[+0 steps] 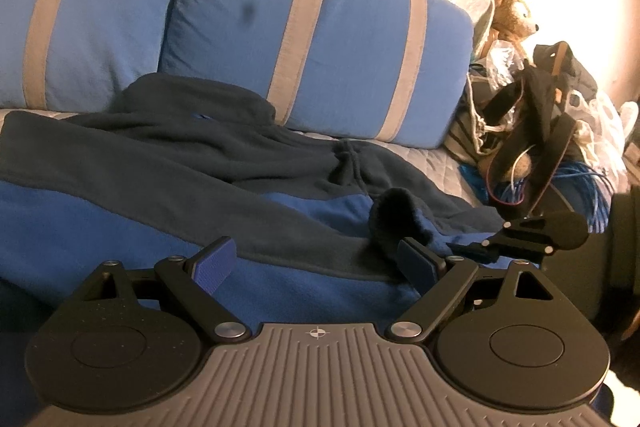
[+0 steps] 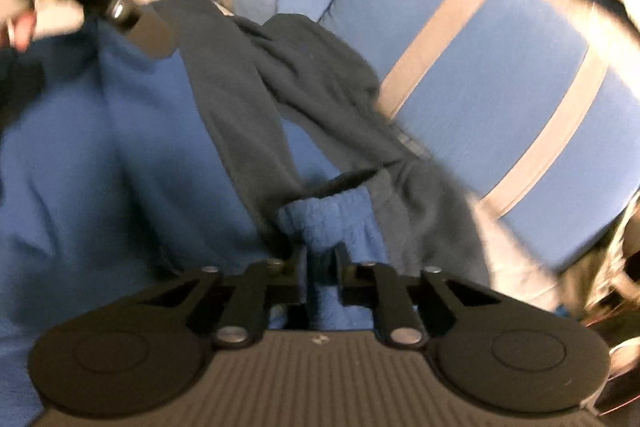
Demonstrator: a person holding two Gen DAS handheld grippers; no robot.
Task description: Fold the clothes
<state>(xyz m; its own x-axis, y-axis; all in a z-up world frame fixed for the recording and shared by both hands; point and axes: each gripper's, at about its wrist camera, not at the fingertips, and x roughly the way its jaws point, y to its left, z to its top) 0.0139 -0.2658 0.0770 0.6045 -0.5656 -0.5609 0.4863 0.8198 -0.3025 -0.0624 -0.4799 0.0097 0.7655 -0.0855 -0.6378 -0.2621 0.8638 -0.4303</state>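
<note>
Blue and dark grey fleece fills most of what we see: a two-tone fleece garment (image 1: 168, 187) spread over the sofa seat, lying just in front of the striped blue back cushions (image 1: 320, 39), with its upper dark part bunched against their lower edge. We take these cushions as our landmark.

Our left gripper (image 1: 316, 263) hovers over the near blue panel of the garment, on the side away from the cushions. Its jaws stand wide apart, blue pads (image 1: 212, 263) showing, with nothing pinched between them. A dark rolled fold of the garment rises just beside its right finger.

Our right gripper (image 2: 320, 263) is seen in a blurred picture, with the cushions running diagonally above it. Its jaws are drawn close together on a puckered ridge of blue fleece, so we read it as gripping the garment. In the left wrist view its black linkage appears low and to the right, below the cushions' right end.

A teddy bear (image 1: 512, 19) and a heap of bags and cables (image 1: 540, 131) sit past the cushions' right end.
</note>
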